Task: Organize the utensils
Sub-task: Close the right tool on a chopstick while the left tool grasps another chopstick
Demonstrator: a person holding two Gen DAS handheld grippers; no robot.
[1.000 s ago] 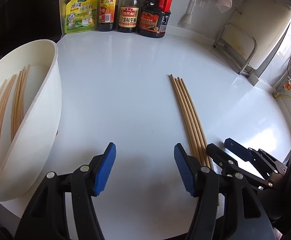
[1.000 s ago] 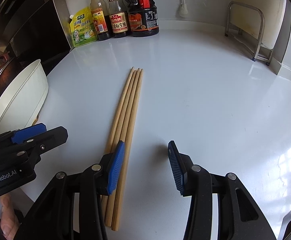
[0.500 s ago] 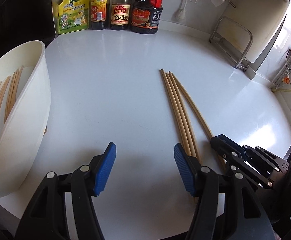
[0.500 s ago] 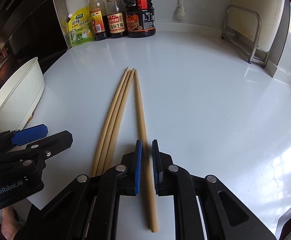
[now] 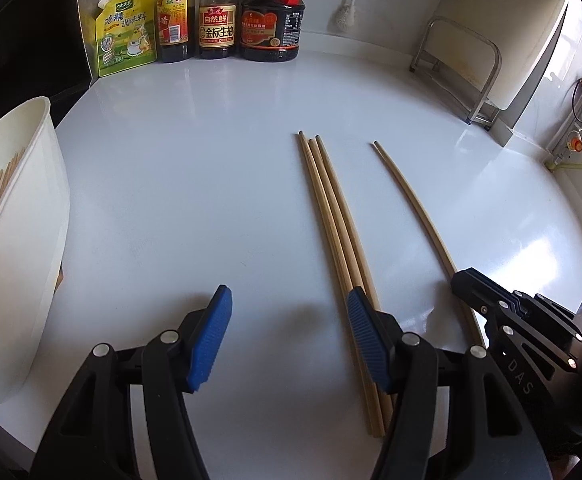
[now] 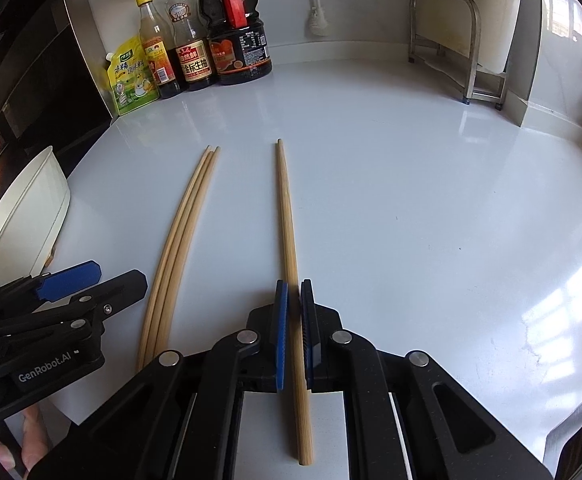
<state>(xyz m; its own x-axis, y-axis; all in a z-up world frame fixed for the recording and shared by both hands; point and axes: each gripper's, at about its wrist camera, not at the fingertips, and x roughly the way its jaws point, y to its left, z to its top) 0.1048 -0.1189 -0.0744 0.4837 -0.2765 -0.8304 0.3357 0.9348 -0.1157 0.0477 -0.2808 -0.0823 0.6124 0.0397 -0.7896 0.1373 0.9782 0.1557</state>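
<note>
Open countertop (image 6: 411, 200) right of chopsticks (image 6: 179, 240)

Three chopsticks (image 6: 179, 236) lie together mid-worktop (image 6: 411, 200); a single chopstick (image 6: 287, 232) lies to their right. Bottles (image 6: 195, 40) stand along the back edge; tub (image 6: 23, 216) at the left edge.

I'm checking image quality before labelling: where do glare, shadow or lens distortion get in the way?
Left wrist view: chopsticks look bowed by the fisheye, a soft shadow lies between the claw pads, dark vignette fills the corners. Right wrist view: window glare on the countertop at right; the held chopstick stays sharp.
</note>
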